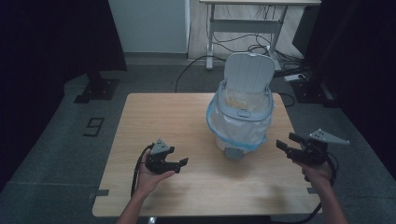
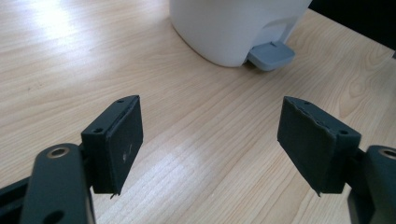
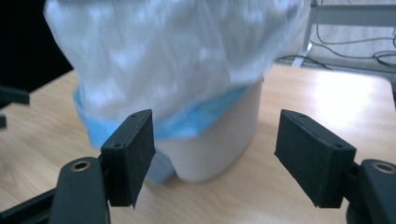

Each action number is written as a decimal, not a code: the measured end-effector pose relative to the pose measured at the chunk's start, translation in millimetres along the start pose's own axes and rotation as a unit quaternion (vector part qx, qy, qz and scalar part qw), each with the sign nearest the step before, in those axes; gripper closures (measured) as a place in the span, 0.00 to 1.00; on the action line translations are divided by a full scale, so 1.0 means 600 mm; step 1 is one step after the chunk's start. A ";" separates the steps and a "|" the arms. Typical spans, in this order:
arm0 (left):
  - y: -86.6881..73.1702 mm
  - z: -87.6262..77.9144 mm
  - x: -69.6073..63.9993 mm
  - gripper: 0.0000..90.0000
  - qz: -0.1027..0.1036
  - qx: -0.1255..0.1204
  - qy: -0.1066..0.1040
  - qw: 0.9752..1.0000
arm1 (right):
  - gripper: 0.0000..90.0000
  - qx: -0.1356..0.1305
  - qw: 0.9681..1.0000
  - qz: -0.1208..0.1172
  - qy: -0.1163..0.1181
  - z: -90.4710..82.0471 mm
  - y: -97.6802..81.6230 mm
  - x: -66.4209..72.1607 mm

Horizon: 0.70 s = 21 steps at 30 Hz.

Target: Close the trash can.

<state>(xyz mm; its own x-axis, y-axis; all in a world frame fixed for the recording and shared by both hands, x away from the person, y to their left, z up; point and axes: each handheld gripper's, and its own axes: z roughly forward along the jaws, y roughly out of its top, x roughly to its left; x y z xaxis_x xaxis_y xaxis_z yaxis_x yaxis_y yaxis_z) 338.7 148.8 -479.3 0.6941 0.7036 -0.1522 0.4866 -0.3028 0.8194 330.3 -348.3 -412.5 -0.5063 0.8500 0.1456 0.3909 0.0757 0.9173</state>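
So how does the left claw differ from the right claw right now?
The left claw hangs low over the wooden table, to the left of the pedal bin; the right claw is raised at the table's right edge, on the bin's other side. The left one points right toward the bin, the right one points left toward it. Both are open and hold nothing.

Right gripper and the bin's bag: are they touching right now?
Apart. In the high view the right gripper sits off to the side of the bin, with bare table between them. The right gripper view shows its jaws open, with nothing between them.
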 end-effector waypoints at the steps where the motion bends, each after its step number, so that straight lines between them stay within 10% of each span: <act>1: -0.001 0.000 0.001 0.25 -0.003 0.002 -0.002 1.000 | 0.31 -0.005 1.000 -0.001 0.003 0.000 0.021 0.001; 21: -0.003 0.000 0.004 0.24 -0.007 0.016 -0.015 1.000 | 0.29 -0.014 1.000 -0.016 0.016 0.026 0.123 0.011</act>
<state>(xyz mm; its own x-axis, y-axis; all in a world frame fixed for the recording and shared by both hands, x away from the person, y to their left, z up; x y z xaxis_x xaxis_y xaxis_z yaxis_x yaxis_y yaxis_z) 339.4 150.7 -480.9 0.7029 0.6882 -0.1797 0.5123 -0.3145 0.7991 367.8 -329.2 -349.4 -0.5425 0.8303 0.1280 0.3531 0.0871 0.9315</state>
